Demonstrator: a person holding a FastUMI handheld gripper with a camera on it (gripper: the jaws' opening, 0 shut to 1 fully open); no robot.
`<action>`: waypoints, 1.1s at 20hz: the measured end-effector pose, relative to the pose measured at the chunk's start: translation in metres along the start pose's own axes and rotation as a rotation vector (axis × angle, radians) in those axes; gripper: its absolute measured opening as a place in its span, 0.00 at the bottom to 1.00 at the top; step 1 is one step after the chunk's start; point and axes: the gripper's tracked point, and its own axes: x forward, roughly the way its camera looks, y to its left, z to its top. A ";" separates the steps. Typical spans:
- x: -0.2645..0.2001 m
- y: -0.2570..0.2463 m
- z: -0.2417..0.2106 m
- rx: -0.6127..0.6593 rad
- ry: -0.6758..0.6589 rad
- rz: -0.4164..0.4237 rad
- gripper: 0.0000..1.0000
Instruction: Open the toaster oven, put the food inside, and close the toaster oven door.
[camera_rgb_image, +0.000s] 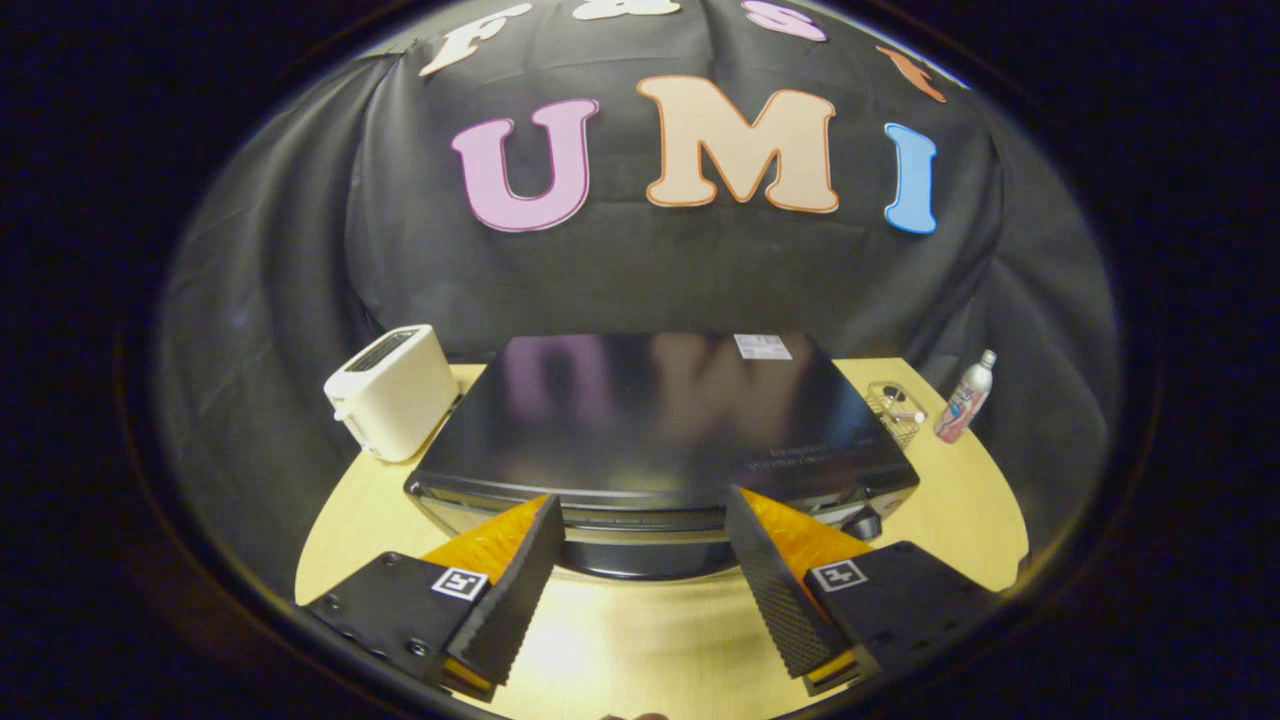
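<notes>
Booth wall: a black draped cloth (640, 270) hangs behind everything.
Table: a round, pale yellow wooden table top (640, 630) carries all the things and runs under the fingers.
Toaster oven: a large, glossy black, flat-topped toaster oven (660, 420) sits mid-table, just ahead of the fingers; its dark front edge lies in line with the two fingertips, and its door looks closed. A small white label (763, 346) lies on its back corner.
Toaster: a cream-white, two-slot plastic toaster (392, 390) stands just beside the oven on the left.
Gripper: the black gripper with orange-backed fingers (645, 520) hovers over the table with its fingers spread wide; nothing is between them, and whether the tips touch the oven front cannot be told.
Bottle: a small white and pink bottle (965, 398) stands near the table's right rim.
Box: a small clear plastic box (897, 410) sits between the oven and the bottle.
</notes>
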 end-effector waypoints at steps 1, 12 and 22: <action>-0.004 0.000 -0.003 -0.004 -0.003 -0.002 1.00; -0.054 -0.003 -0.079 -0.024 0.100 -0.011 1.00; -0.070 -0.005 -0.162 -0.014 0.262 -0.010 0.98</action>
